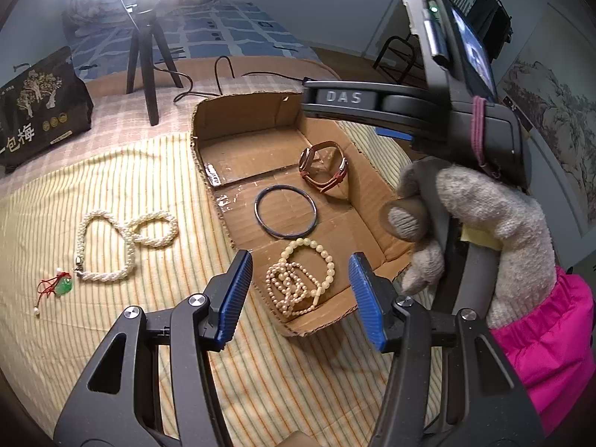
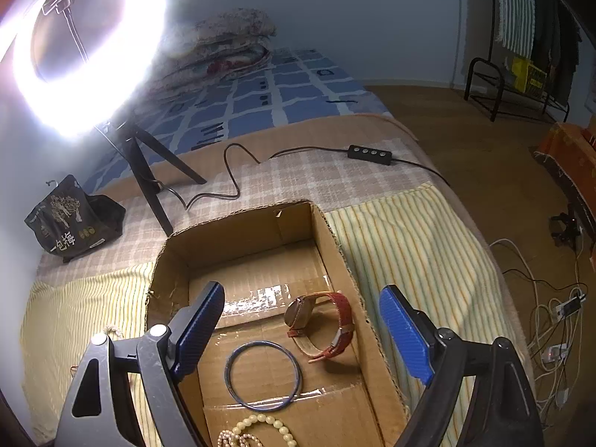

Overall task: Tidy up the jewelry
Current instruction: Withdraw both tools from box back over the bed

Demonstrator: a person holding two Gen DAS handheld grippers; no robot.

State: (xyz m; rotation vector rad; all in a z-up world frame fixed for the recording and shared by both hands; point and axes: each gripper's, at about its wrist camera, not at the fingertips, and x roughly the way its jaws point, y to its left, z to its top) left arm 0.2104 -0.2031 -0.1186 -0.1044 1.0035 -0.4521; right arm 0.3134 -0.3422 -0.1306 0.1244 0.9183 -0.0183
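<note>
Both tongs stand open and empty: left tongs (image 1: 298,294) above the pearl tangle (image 1: 298,283) inside the shallow cardboard box (image 1: 238,119), right tongs (image 2: 301,335) over the red-strapped watch (image 2: 320,324), apparently just-sorted pieces. White braided pearl strands (image 1: 108,246) await left of the left tongs, on the bed.

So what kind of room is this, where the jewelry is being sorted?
Most likely a bedroom in a home. The cardboard box sits on a bed with a striped cover, folded quilts are piled at the far end, and clothes hang on a rack by the wall.
</note>
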